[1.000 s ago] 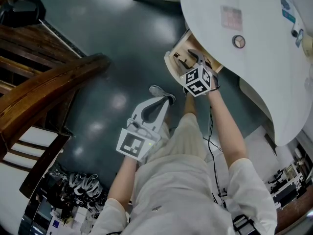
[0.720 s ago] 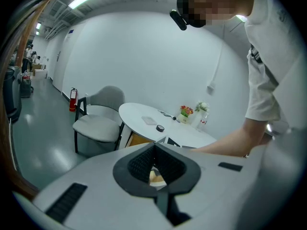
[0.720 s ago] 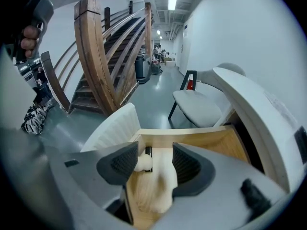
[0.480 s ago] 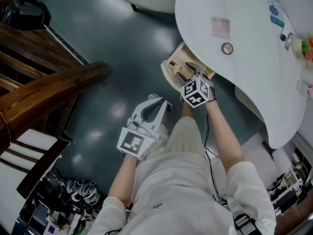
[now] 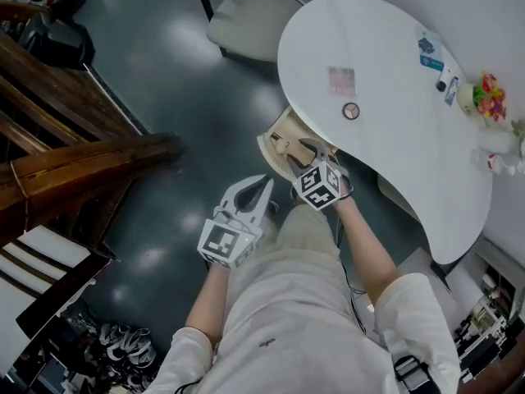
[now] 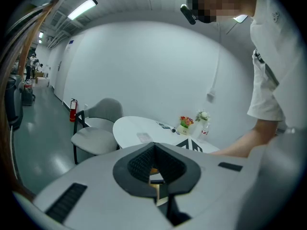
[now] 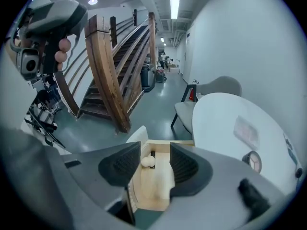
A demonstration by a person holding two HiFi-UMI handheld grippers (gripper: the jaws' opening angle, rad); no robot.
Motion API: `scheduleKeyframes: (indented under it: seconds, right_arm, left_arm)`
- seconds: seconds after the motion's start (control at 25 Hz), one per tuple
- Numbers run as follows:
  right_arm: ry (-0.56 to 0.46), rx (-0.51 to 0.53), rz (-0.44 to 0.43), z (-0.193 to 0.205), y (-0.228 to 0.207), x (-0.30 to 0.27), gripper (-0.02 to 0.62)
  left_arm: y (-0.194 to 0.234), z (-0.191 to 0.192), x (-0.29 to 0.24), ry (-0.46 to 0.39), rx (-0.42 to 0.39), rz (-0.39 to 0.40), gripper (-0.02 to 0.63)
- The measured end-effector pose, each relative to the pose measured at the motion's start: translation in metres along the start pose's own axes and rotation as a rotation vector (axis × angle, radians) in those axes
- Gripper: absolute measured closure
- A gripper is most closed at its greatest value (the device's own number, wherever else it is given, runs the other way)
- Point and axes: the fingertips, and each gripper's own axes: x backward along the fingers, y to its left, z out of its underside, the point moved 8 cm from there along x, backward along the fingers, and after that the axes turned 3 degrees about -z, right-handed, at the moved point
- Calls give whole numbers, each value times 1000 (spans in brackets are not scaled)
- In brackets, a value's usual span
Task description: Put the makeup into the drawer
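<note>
The wooden drawer [image 5: 281, 143] stands pulled out from under the white table [image 5: 394, 138]. In the right gripper view the drawer [image 7: 156, 188] holds a white egg-shaped sponge [image 7: 147, 161] and a small black item [image 7: 152, 153]. My right gripper [image 5: 308, 150] hangs over the drawer; its jaws [image 7: 156, 150] have just been closing and stand open with nothing between them. A round compact [image 5: 350, 111] and a pink flat item [image 5: 341, 80] lie on the table. My left gripper [image 5: 262, 185] is held over the floor, left of the drawer, its tips together [image 6: 154, 147] and empty.
A grey chair [image 5: 246, 23] stands at the table's far side. A wooden staircase [image 5: 82, 162] runs along the left. Flowers [image 5: 486, 89] and small items [image 5: 447, 84] sit at the table's far end. Cluttered gear [image 5: 123, 343] lies on the dark floor behind me.
Both grippers have risen. The right one has lifted away from the drawer. The view now takes in more of the table and the chair.
</note>
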Motion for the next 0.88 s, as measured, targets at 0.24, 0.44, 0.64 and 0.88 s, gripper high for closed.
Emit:
scheduleKeyframes:
  seconds: [0.24,0.44,0.64,0.88]
  right_arm:
    - [-51,-20,-3,-16,2,45,458]
    - [-80,13,9,-28,6,77,523]
    - [-143,-8,13,-38,9,113,575]
    - [-233,-69,-13,-43,5,145,581]
  left_arm:
    - [-14,-20,-4,-34,-7,2,598]
    - [-21,-33,-8,-55,-36,13,598]
    - [-30,-44,-13,-68,-57,26,598]
    - [-43,-51,-24,-57,-89,49,598]
